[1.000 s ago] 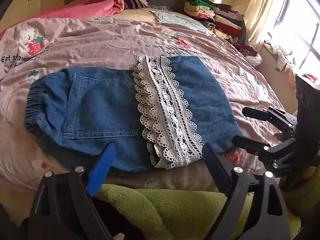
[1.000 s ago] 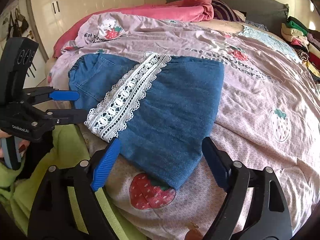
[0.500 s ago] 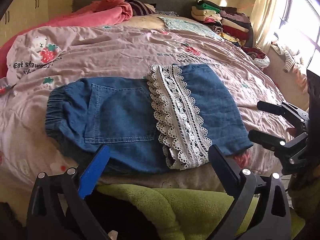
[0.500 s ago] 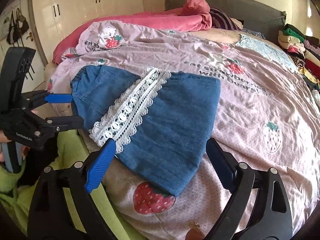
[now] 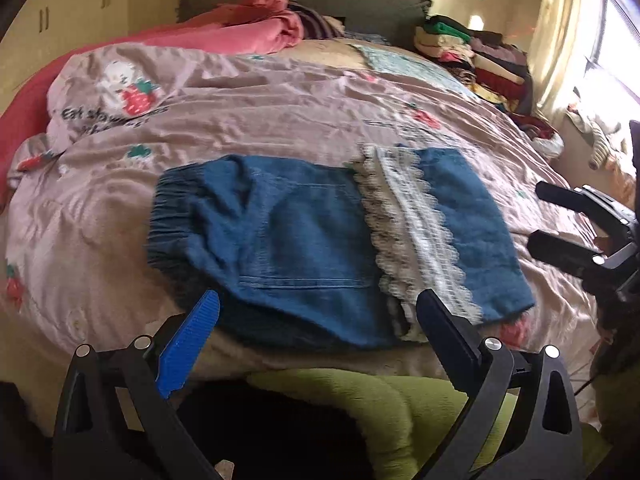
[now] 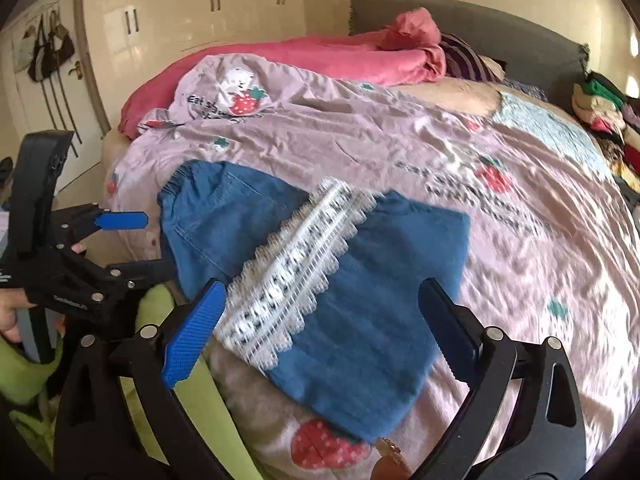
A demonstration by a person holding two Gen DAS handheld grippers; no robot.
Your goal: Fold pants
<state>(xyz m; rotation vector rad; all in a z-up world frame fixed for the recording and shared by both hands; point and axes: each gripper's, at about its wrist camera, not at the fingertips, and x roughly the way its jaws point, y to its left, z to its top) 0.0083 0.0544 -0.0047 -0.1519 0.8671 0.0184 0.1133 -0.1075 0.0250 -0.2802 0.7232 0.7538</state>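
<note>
Nearest, the left gripper [image 5: 316,320] is wide open and holds nothing. The right gripper [image 6: 320,312] is opening, its fingers also empty. Beyond them the pants [image 5: 320,248] lie folded on the bed [image 5: 280,120], probably just released, lace band [image 6: 296,276] across.

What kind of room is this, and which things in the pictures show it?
Most likely a home bedroom: the denim pants lie on a bed with a strawberry-print cover, a padded headboard stands behind, and built-in wardrobes line the wall.
</note>
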